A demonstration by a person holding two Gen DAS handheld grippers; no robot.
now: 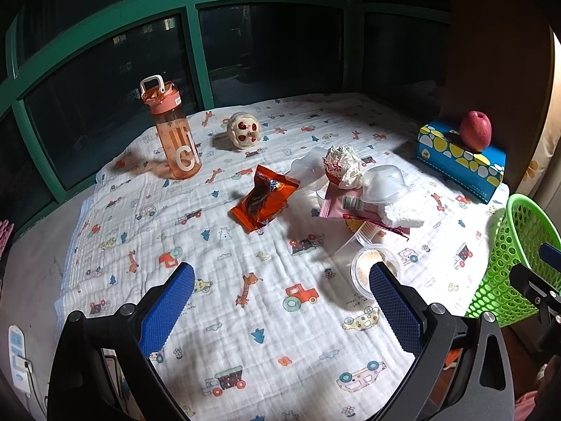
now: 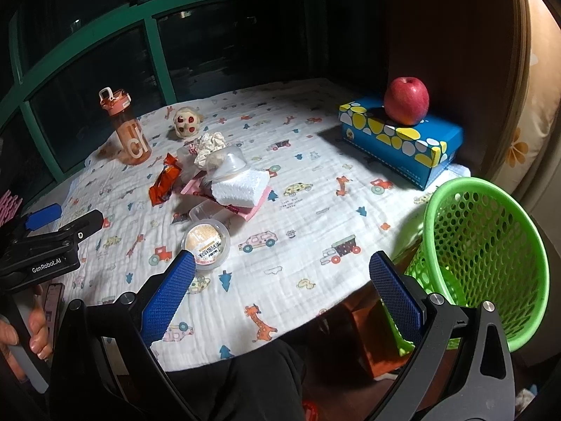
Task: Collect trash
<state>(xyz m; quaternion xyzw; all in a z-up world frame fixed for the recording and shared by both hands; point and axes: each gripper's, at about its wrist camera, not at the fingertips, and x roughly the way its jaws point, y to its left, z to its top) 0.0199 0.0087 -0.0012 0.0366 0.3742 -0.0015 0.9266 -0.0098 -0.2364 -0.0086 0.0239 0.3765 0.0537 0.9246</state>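
Note:
Trash lies in a pile mid-table: an orange snack wrapper [image 1: 264,197] [image 2: 164,182], a crumpled paper ball [image 1: 343,165] [image 2: 209,144], clear plastic cups [image 1: 385,182] [image 2: 228,165], a pink wrapper [image 1: 345,205], a white folded napkin [image 1: 403,218] [image 2: 242,186] and a round lidded cup [image 1: 375,270] [image 2: 207,242]. A green mesh basket [image 1: 515,256] [image 2: 487,256] stands at the table's right edge. My left gripper [image 1: 280,301] is open and empty above the near cloth. My right gripper [image 2: 280,291] is open and empty, between the round cup and the basket.
An orange water bottle [image 1: 173,133] [image 2: 128,129] and a round toy [image 1: 243,129] [image 2: 187,122] stand at the back left. A red apple [image 1: 475,129] [image 2: 406,100] sits on a blue tissue box [image 1: 459,161] [image 2: 399,137] at the right. Dark windows lie behind.

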